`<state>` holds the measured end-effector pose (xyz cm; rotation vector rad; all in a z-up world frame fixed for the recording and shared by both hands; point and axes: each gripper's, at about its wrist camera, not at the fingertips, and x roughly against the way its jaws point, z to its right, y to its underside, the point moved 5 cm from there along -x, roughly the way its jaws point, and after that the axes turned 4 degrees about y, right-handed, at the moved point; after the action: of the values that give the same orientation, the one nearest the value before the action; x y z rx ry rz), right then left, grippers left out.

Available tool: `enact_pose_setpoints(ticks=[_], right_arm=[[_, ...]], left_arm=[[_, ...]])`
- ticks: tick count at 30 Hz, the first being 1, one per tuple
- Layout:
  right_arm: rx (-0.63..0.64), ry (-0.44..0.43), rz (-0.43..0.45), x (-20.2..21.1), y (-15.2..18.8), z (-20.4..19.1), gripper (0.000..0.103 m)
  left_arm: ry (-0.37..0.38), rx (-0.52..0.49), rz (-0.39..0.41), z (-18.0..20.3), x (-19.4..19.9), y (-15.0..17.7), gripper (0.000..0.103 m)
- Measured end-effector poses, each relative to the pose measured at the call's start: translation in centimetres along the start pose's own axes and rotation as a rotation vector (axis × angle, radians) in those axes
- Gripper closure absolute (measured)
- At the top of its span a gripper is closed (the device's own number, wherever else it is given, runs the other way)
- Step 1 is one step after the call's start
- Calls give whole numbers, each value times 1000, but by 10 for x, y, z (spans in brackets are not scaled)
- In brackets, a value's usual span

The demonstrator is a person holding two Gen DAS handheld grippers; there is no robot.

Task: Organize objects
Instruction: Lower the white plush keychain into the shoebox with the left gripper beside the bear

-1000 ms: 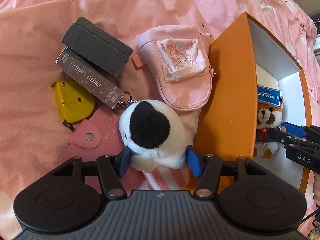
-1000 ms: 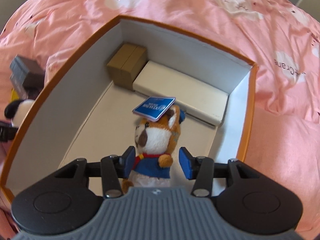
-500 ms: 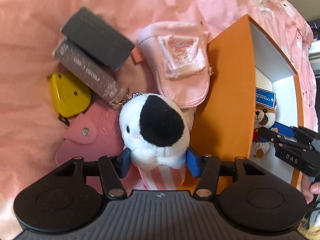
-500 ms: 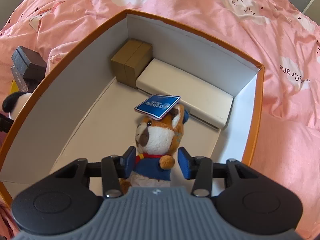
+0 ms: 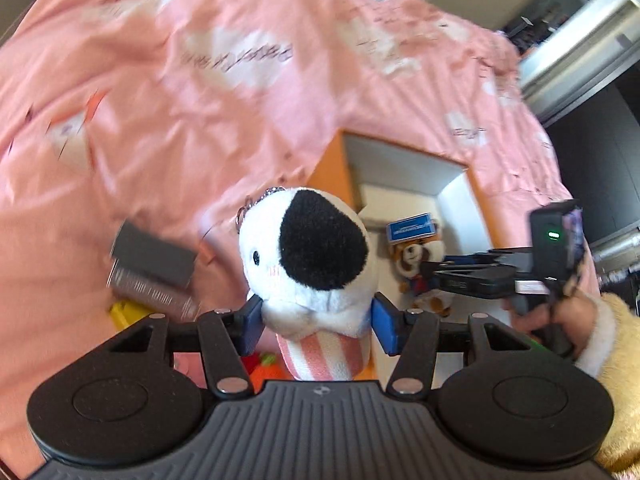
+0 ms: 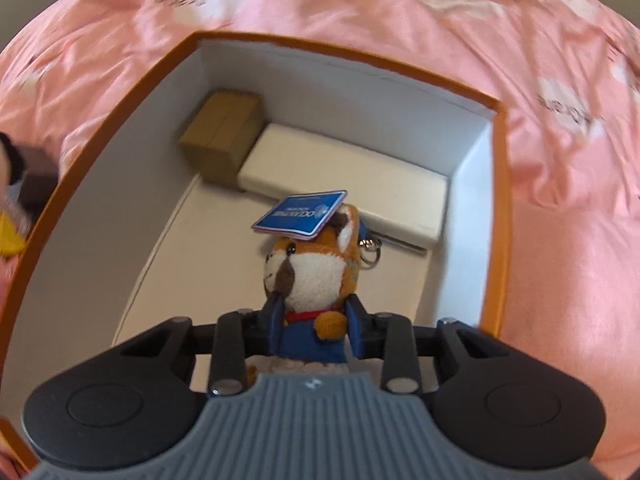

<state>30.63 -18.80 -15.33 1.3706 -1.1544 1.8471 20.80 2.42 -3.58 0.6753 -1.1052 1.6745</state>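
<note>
My left gripper (image 5: 316,322) is shut on a white plush keychain (image 5: 308,264) with a black patch and a pink striped bottom, held up in the air beside the orange box (image 5: 326,164). My right gripper (image 6: 314,326) is shut on a fox plush keychain (image 6: 310,264) in a blue outfit with a blue tag (image 6: 300,216) on its head, inside the orange box (image 6: 500,208). The fox plush (image 5: 416,268) and the right gripper (image 5: 476,276) also show in the left wrist view.
The box holds a brown carton (image 6: 220,136) and a long white box (image 6: 340,176) along its far wall. On the pink bedsheet (image 5: 200,80) left of the box lie dark boxes (image 5: 152,264) and a yellow item (image 5: 124,312).
My left gripper lifted the white plush off the bed and swung toward the box. My right gripper closed on the fox plush's body inside the box.
</note>
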Motion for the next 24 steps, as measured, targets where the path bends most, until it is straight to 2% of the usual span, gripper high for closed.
enact_pose_setpoints(ticks=[4,6,9,11,13,17,19,22,24], right_arm=[[-96,65,-4,0,-1,2,71],[-91,113,-5,0,-1,-3,71],[13,165,12,3,0,-11,69],[62,146,41,10,1,-11,66],[128,89,75,19,2,-11,52],[310,22,158,33,7,-14,53],[424,-2,194,34,11,-17,59],[528,38,194,27,15,-20,60],[561,83,182,19,15,-20,66]], left_arm=[[46,-142,7,42,-5,-18,40],[70,-187,0,62,-13,-24,40],[96,-227,-33,82,-34,-31,40],[99,-244,-58,90,-49,-35,40],[98,-255,-88,93,-65,-38,40],[89,-277,-154,92,-95,-38,40],[83,-288,-191,92,-109,-35,40],[58,-294,-232,91,-127,-32,40],[35,-298,-249,92,-139,-29,40]])
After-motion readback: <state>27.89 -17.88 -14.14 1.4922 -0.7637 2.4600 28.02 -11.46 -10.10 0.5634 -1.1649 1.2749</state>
